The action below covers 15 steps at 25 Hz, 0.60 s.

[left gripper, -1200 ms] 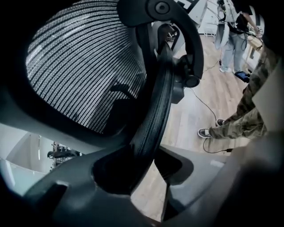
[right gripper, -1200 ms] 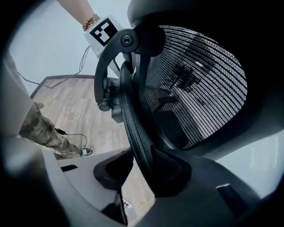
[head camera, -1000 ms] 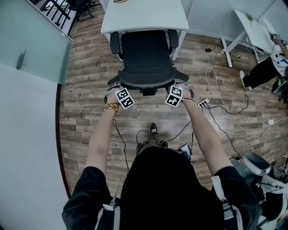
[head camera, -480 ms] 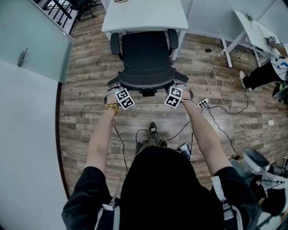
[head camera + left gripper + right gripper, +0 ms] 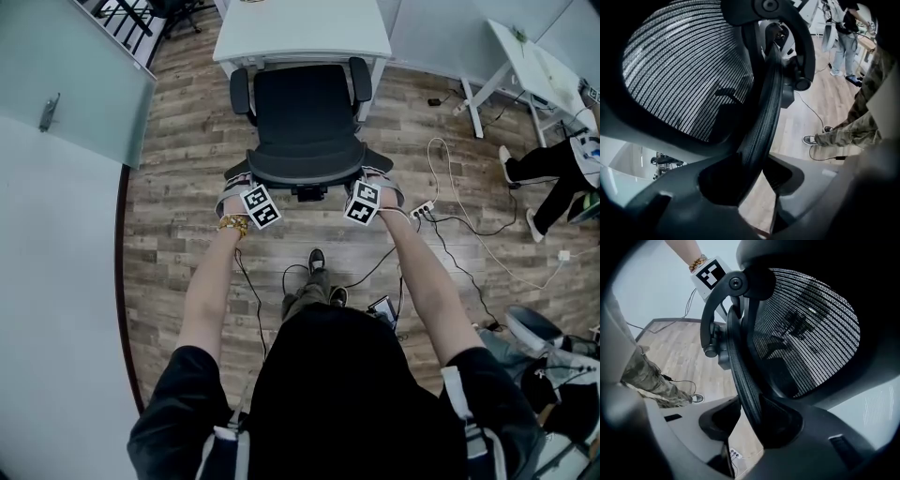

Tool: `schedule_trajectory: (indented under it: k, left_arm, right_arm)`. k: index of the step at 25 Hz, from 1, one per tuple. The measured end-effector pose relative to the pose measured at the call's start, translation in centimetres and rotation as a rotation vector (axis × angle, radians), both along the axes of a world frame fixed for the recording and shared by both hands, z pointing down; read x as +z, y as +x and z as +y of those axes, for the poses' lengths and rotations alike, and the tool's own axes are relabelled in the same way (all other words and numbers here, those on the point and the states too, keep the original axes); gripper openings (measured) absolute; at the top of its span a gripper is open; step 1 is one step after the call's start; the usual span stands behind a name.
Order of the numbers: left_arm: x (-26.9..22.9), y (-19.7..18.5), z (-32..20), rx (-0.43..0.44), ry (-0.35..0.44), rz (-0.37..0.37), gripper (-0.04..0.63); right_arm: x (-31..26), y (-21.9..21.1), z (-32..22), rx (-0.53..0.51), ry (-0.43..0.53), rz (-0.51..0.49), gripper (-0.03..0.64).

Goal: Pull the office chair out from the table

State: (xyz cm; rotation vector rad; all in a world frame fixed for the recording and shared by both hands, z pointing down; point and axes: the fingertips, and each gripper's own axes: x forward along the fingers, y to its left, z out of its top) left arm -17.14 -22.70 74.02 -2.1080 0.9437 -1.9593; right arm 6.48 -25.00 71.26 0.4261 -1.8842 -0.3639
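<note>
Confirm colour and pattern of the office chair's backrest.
The backrest is black see-through mesh with a fine ribbed weave, in a black frame; clearest in the right gripper view.

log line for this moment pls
left gripper: shut on office chair backrest edge | right gripper: shut on opposite backrest edge | chair: seat front at table edge

The plank floor [image 5: 178, 187] bears the office chair [image 5: 306, 122] just beyond the left gripper [image 5: 246, 187] and the right gripper [image 5: 367, 184], a white table [image 5: 300, 28] farther on, and, just outside the right gripper, a power strip [image 5: 422, 211] among loose cables [image 5: 437, 150].
</note>
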Motion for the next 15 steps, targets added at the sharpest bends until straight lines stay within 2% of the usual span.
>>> schedule_trajectory:
  k: [15]
  left_arm:
    - [0.3,0.6,5.1,-0.022,-0.014,-0.01,0.172]
  right_arm:
    - [-0.2,0.4,5.3,-0.019,0.006,-0.026,0.123]
